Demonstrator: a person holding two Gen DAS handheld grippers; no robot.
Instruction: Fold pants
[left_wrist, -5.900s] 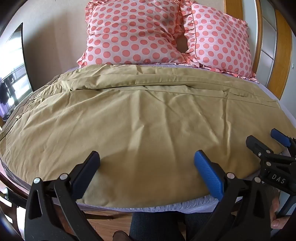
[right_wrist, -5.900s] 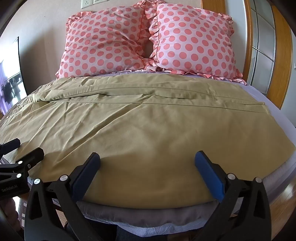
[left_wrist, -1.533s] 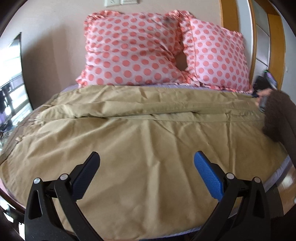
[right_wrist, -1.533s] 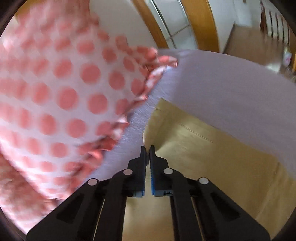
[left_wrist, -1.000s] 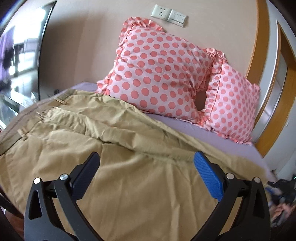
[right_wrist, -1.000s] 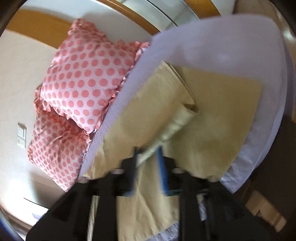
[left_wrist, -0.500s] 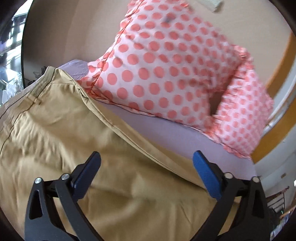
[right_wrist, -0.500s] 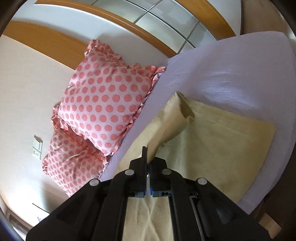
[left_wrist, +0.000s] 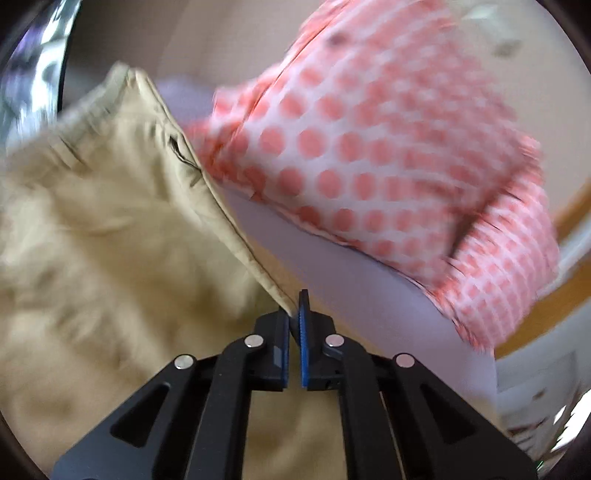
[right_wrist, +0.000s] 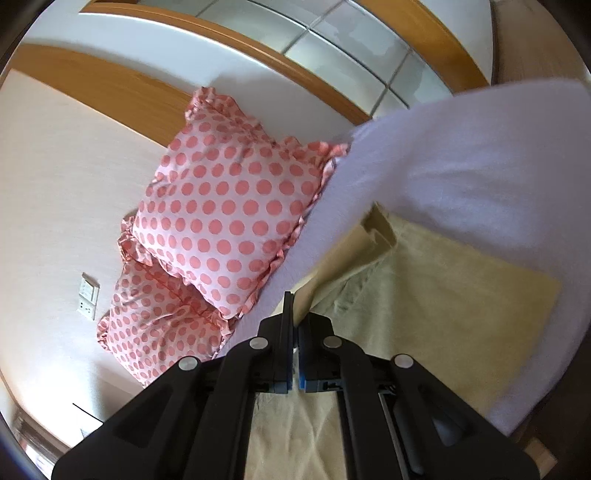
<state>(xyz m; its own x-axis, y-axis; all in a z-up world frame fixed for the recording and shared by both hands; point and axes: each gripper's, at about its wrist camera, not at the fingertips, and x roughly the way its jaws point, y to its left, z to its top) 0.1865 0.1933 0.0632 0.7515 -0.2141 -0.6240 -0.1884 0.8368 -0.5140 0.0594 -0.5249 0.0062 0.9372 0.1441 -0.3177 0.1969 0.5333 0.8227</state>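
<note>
The khaki pants (left_wrist: 122, 229) lie spread on the lilac bed sheet (left_wrist: 354, 291). My left gripper (left_wrist: 294, 314) is shut on the pants' far edge, below the waistband end at upper left. The left wrist view is blurred. In the right wrist view my right gripper (right_wrist: 295, 314) is shut on the far leg edge of the pants (right_wrist: 436, 310) and holds it lifted off the sheet (right_wrist: 480, 177), so a strip of cloth rises from the leg hem to the jaws.
Two pink polka-dot pillows (left_wrist: 373, 147) (right_wrist: 229, 218) lean against the wall at the head of the bed. A wooden-framed glass door (right_wrist: 295, 66) stands to the right. A wall socket (right_wrist: 88, 295) sits above the pillows.
My left gripper has moved to the pants' far edge and shut on it; half a second ago it was open. My right gripper keeps its hold and has lifted the leg edge a little.
</note>
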